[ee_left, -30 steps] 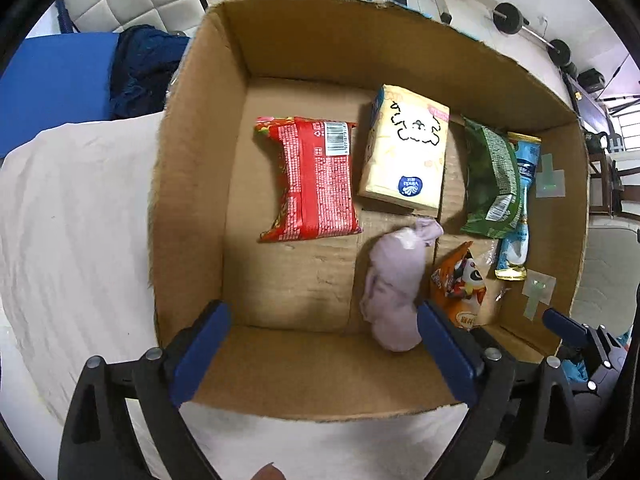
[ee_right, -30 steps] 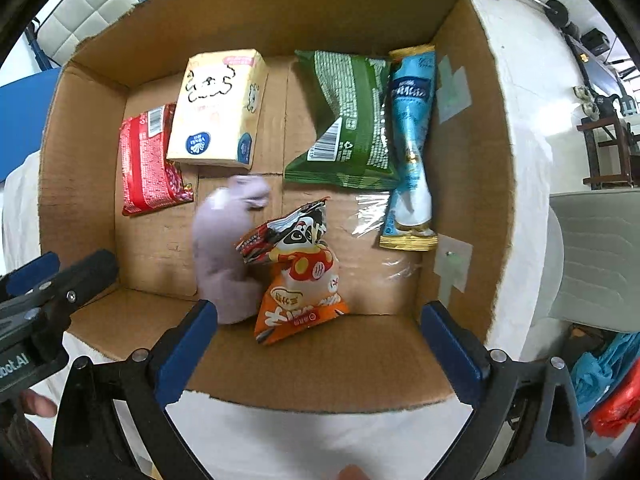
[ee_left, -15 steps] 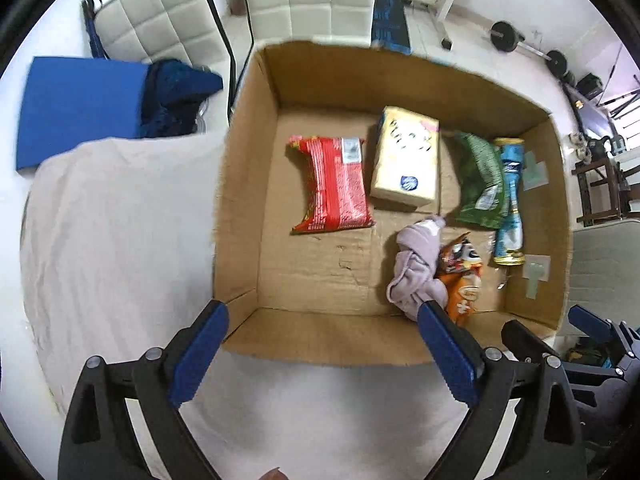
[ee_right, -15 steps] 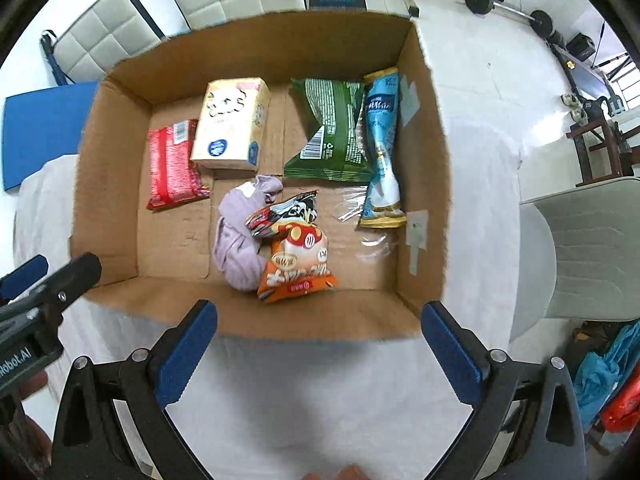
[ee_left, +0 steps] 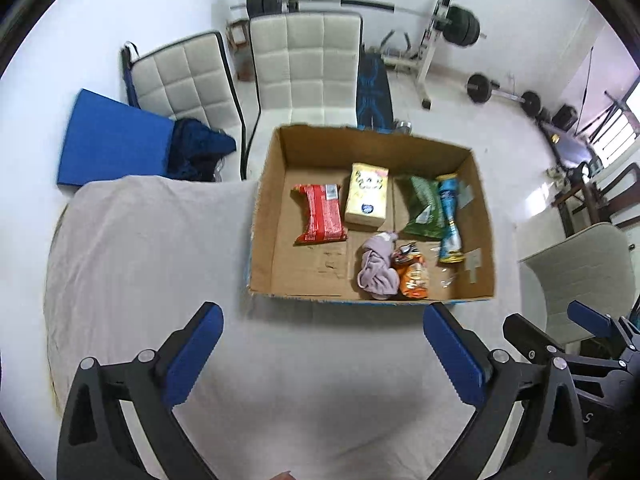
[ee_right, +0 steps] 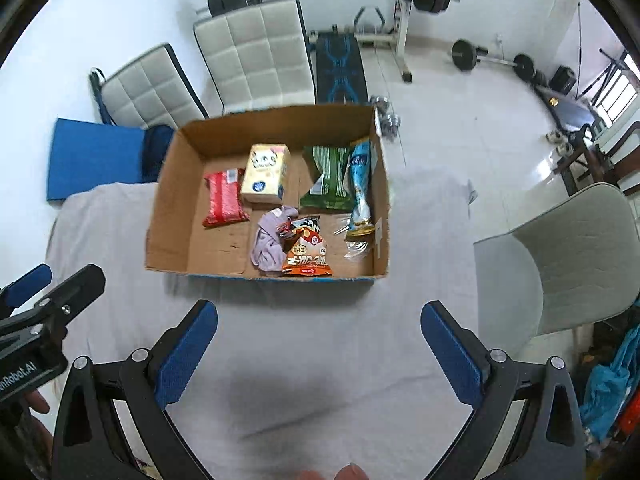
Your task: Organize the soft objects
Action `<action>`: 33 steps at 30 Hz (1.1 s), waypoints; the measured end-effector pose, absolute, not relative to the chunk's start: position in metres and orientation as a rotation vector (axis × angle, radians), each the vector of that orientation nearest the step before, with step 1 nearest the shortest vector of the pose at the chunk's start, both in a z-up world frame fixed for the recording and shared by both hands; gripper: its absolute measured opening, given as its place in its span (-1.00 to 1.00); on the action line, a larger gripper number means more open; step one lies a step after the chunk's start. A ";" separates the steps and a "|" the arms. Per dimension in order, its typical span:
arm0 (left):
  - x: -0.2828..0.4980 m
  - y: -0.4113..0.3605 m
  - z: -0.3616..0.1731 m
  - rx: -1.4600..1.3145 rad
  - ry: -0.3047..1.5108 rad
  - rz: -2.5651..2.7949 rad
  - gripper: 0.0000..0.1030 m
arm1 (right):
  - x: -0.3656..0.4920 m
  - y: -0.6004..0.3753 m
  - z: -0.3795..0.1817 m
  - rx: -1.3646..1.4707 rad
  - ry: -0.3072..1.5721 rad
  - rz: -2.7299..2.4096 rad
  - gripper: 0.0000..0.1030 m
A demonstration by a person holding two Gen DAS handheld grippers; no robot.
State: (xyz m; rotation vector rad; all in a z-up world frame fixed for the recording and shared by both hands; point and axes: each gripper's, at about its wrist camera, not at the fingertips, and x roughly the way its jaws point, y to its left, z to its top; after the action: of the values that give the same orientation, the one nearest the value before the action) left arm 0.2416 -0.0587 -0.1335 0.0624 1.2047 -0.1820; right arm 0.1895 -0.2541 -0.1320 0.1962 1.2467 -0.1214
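Bench's cloth looks bare; everything soft sits in my cardboard box [ee_left: 268,216], so both hand-held grippers [ee_left: 322,344] [ee_right: 318,338] hang apart, empty.

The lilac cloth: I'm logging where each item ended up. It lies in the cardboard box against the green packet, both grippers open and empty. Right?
Not quite. The lilac cloth lies against the orange snack bag, not the green packet, as the right wrist view shows. It is in the cardboard box, and the left gripper and right gripper are open and empty.

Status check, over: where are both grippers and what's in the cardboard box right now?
Left gripper and right gripper open, empty, short of brown cardboard box. Crumpled lilac cloth inside, touching orange snack bag. Nothing in the way.
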 end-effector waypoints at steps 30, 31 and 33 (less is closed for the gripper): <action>0.082 -0.025 0.000 0.067 0.969 -0.128 0.99 | 0.002 -0.234 0.033 0.137 0.981 -0.098 1.00; 0.080 -0.024 0.003 0.065 0.961 -0.127 0.99 | 0.001 -0.233 0.034 0.132 0.981 -0.099 1.00; 0.077 -0.025 0.005 0.064 0.948 -0.127 0.99 | 0.001 -0.233 0.034 0.131 0.982 -0.100 1.00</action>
State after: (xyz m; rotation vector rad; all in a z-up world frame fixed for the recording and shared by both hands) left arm 0.0773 -0.0245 0.0050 0.0639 0.9482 -0.1267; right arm 0.0008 -0.2332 0.0340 0.1309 0.9821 -0.0998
